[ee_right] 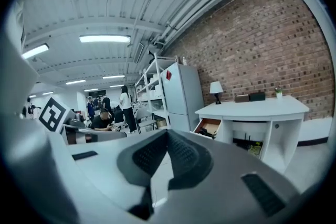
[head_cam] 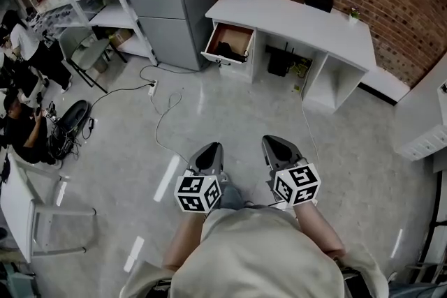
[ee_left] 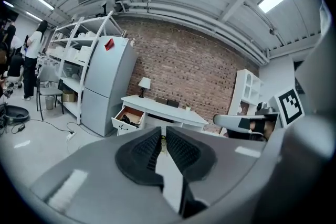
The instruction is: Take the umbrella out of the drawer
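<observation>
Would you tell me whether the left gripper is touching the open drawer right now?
Apart. The head view shows the left gripper close to the person, with open floor between it and the drawer.

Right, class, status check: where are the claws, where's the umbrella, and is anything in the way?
Left claw, right claw: shut, empty. Dark umbrella in open drawer, far ahead. Cable on floor between.

Left gripper [head_cam: 210, 152] and right gripper [head_cam: 274, 146] side by side before the person's body, well apart, both tilted slightly downward, jaws together, nothing between them
</observation>
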